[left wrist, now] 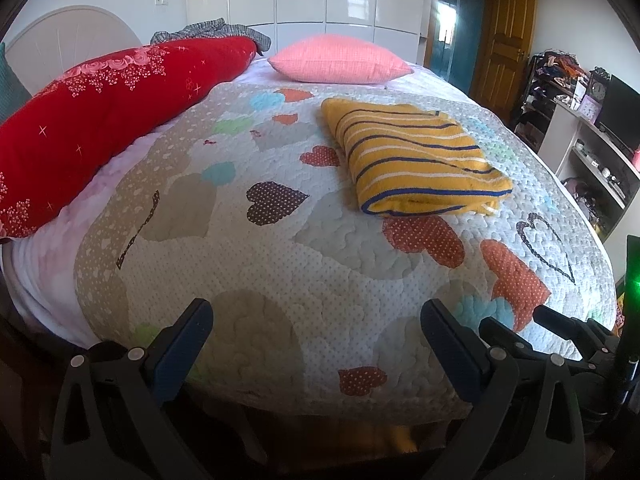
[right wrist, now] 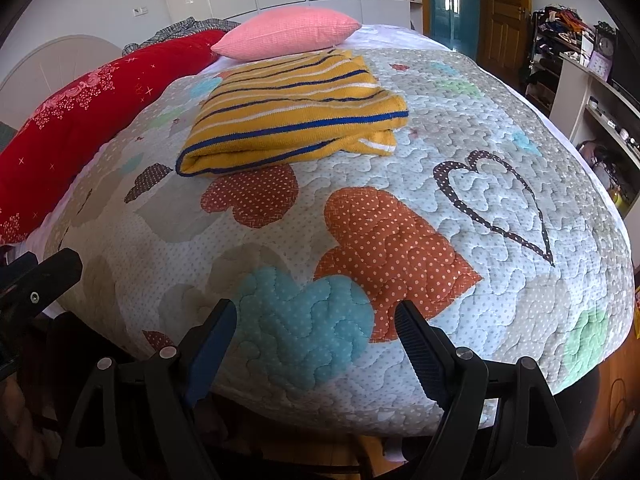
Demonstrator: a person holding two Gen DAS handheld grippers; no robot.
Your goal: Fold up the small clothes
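Garment: yellow knitted top with blue and white stripes lies on the quilted bedspread patterned with dotted hearts, already doubled into a thick rectangle, its rounded fold edge facing the near end of the bed.
Place: mid-bed, just short of the pink checked pillow, with the long red floral bolster cushion well apart at the far side.
Left gripper: left gripper hovers over the near edge of the bed, blue-padded fingers spread wide, nothing between them.
Right gripper: right gripper hangs beside it over the same edge, fingers likewise apart and empty.
Step in hand: judging from the tidy bundle and both tools clear of it, the fold looks finished or nearly so; a loose corner shows at the top's near right end.
Next move: either tucking that corner under, which calls for a reach forward and a light pinch on one layer only, or fetching another piece; none is certainly in view, though a grey checked cloth lies behind the bolster.
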